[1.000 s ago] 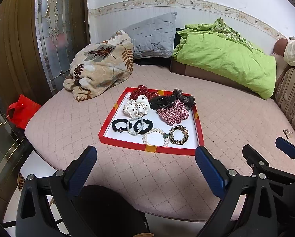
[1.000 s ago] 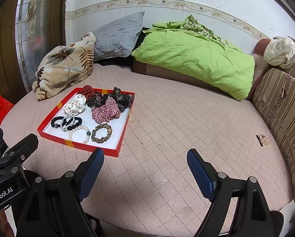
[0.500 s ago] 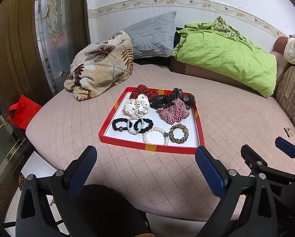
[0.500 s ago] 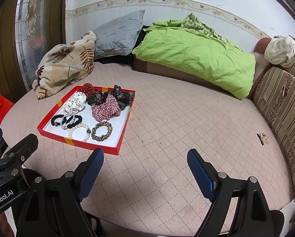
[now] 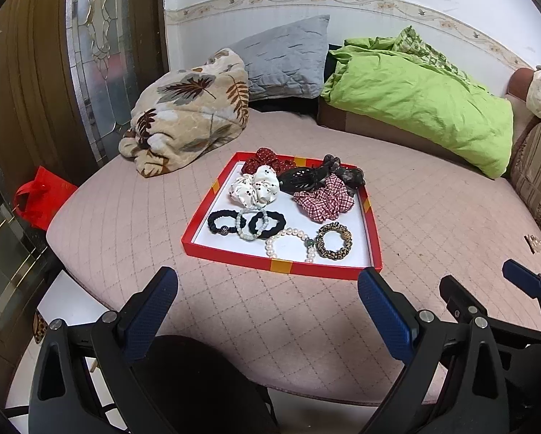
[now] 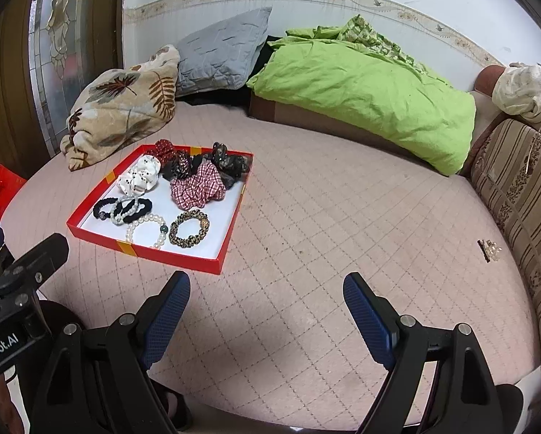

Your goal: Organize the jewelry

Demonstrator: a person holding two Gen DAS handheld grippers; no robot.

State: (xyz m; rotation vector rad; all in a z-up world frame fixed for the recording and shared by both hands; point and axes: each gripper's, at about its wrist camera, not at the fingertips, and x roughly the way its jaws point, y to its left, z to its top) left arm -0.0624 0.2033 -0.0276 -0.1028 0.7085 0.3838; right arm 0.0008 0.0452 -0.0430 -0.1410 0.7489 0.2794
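A red tray [image 5: 234,256] [image 6: 212,265] with a white floor lies on the pink quilted bed. It holds scrunchies at the back: a white one [image 5: 256,188], a red checked one [image 5: 324,199] [image 6: 196,188] and dark ones. Nearer the front lie black hair ties [image 5: 247,222], a pearl bracelet [image 5: 288,244] [image 6: 145,231] and a leopard-print ring [image 5: 333,240] [image 6: 189,233]. My left gripper [image 5: 267,289] hovers open just in front of the tray, nothing between its blue pads. My right gripper [image 6: 267,294] hangs open over bare quilt, right of the tray.
A leaf-print blanket [image 5: 187,112], a grey pillow [image 5: 285,58] and a green duvet [image 5: 415,94] lie at the back of the bed. A striped cushion [image 6: 516,188] lines the right side, with a small clip [image 6: 487,249] beside it. A red bag [image 5: 39,195] sits left, off the bed.
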